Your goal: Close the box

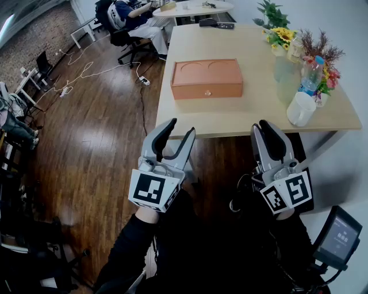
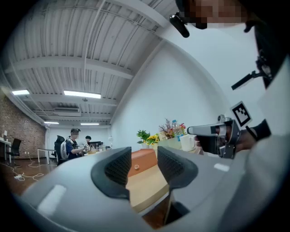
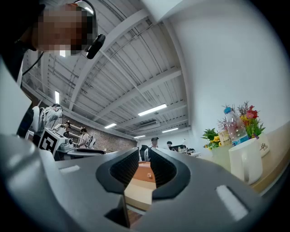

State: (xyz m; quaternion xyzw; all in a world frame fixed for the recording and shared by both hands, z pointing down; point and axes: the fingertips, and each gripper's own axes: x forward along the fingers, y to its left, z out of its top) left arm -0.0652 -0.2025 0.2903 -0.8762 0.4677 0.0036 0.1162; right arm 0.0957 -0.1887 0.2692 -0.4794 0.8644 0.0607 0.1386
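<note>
The box point(image 1: 207, 78) sits on the table point(image 1: 247, 115), well ahead of both pairs of jaws, its lid seemingly down already. The left gripper point(image 1: 180, 128) holds its 2 jaws apart, empty; the right gripper point(image 1: 261, 126) likewise, more narrowly. Any closing push should land flat on top, above the front knob point(image 1: 208, 92)

Partly hidden and cut-off things

In both gripper views the jaws cover most of the orange box point(image 2: 142, 163). Its front knob point(image 1: 207, 92) is too small to identify. The head view's top edge cuts the seated person point(image 1: 135, 14).
</note>
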